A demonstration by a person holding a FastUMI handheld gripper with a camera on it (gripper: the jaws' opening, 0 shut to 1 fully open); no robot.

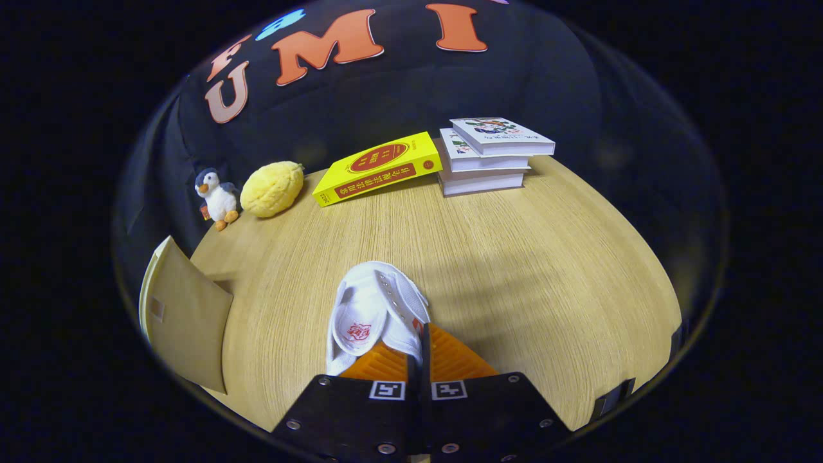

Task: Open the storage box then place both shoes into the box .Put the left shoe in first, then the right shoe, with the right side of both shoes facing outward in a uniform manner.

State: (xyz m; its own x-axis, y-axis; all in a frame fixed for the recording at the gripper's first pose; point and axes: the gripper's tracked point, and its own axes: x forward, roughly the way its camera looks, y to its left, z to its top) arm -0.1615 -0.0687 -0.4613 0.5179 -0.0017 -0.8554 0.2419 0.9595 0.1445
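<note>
Right now the gripper has its fingers nearly closed, pinching the side wall of the white canvas shoe beside its eyelet row, above the wooden table. The open storage box sits to the left, its flap raised. Carrying well likely means keeping the pinch firm, swinging left, and lowering the shoe level so its right side faces outward.
</note>
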